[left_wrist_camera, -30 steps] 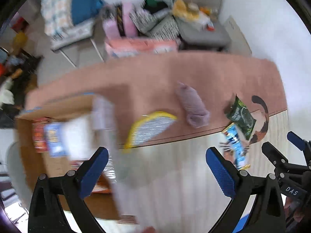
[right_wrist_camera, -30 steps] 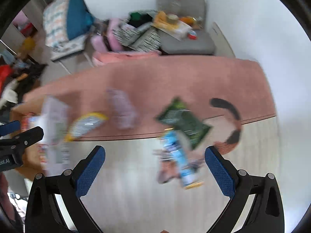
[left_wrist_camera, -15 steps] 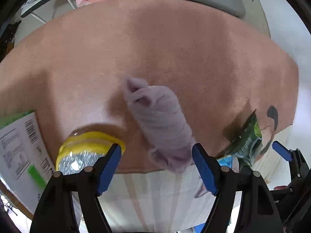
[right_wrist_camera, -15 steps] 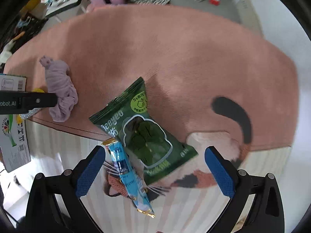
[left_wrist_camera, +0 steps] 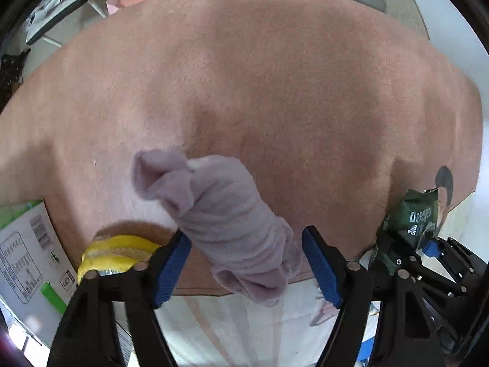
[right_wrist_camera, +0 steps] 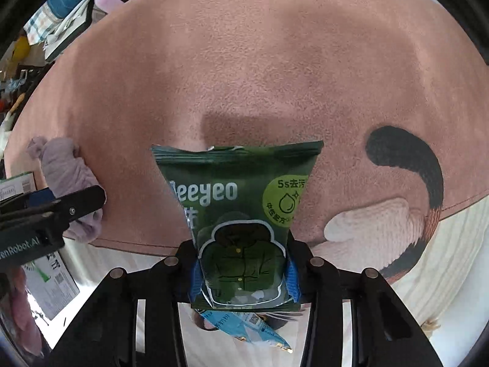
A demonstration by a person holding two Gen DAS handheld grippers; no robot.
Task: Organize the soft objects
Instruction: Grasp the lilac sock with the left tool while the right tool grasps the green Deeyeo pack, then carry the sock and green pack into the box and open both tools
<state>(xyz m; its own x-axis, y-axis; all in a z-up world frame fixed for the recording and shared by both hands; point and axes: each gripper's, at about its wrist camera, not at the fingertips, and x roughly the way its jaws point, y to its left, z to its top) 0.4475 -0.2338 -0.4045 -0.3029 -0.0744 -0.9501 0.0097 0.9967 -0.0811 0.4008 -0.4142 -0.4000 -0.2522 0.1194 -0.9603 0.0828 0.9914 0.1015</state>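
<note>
A rolled lilac fleece cloth point(left_wrist_camera: 226, 223) lies on the pink rug point(left_wrist_camera: 275, 76). My left gripper point(left_wrist_camera: 246, 267) straddles its near end, blue pads on either side with a gap still showing on the right. The cloth also shows in the right wrist view point(right_wrist_camera: 68, 183), with the left gripper's finger across it. My right gripper point(right_wrist_camera: 243, 270) is shut on a green Deeyeo pouch point(right_wrist_camera: 241, 214), which stands up between the pads. The pouch shows at the right of the left wrist view point(left_wrist_camera: 412, 218).
A yellow-rimmed silver packet point(left_wrist_camera: 116, 255) and a white printed box point(left_wrist_camera: 27, 263) lie left of the cloth. A blue sachet point(right_wrist_camera: 247, 325) lies under the green pouch. The rug bears a cat-tail pattern point(right_wrist_camera: 412, 165). Clutter and furniture stand beyond the rug's far edge point(right_wrist_camera: 76, 6).
Both grippers moved down and forward onto the rug. The left one came around the lilac cloth. The right one closed on the green pouch, which now stands up between its pads.
</note>
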